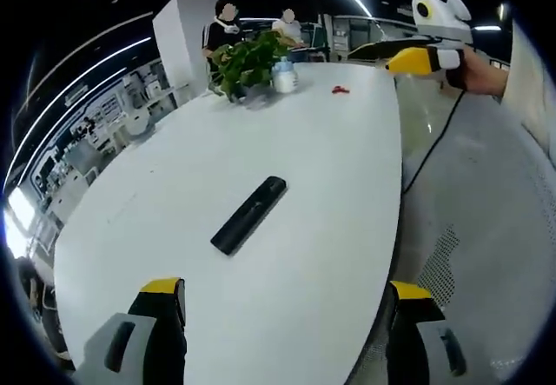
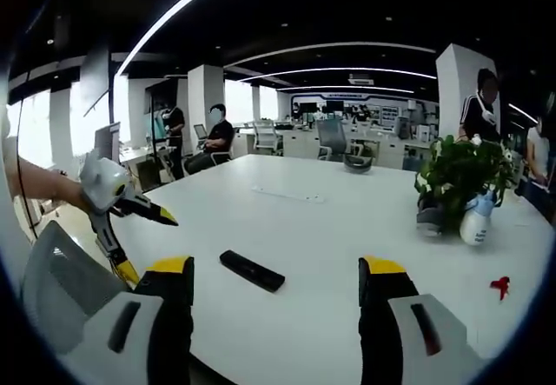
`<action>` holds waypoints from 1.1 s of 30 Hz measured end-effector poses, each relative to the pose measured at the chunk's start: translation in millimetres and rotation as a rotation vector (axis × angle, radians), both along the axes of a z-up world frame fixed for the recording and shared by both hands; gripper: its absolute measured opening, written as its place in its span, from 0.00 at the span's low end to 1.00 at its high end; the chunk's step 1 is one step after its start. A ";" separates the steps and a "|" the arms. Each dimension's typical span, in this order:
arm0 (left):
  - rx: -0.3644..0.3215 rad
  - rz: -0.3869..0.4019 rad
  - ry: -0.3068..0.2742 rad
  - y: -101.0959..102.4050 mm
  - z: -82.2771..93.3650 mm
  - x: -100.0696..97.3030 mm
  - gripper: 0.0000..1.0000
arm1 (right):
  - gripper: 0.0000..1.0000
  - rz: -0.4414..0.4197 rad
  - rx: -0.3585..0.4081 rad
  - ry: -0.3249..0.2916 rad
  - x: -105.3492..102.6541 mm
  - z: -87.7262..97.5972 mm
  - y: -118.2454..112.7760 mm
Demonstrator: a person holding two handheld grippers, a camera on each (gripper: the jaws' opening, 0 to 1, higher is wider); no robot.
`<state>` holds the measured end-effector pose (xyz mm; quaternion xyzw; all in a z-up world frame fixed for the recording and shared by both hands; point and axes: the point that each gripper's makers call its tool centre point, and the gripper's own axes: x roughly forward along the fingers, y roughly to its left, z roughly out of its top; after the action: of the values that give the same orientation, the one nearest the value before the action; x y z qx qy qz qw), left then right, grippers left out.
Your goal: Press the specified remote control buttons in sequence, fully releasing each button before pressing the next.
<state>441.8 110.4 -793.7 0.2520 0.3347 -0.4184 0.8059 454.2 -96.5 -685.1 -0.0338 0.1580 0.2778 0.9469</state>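
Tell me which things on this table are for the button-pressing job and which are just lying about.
For the job:
remote
left gripper, jaws apart
right gripper, jaws apart

Lying about:
plant
white bottle
small red thing
All rest on the table.

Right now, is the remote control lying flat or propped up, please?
Flat: the remote control lies full length on the white table, untouched by either gripper.

Open-plan office, desks point(image 2: 347, 142), chairs point(image 2: 331, 135) (strip lighting point(image 2: 174, 7))
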 end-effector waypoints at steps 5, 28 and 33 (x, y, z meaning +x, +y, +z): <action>0.033 -0.027 -0.009 1.2 -1.9 9.6 1.00 | 0.80 -0.004 -0.001 0.000 0.2 0.2 -0.5; 0.126 -0.119 0.033 4.0 -17.6 35.6 1.00 | 0.79 -0.012 -0.010 -0.001 0.8 -0.6 -3.8; 0.138 -0.127 0.043 3.9 -21.4 41.2 1.00 | 0.79 -0.010 -0.011 0.000 0.8 -0.8 -3.4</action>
<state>483.0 114.4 -815.1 0.3185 0.3635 -0.4498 0.7511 455.0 -99.9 -686.0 -0.0383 0.1597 0.2721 0.9481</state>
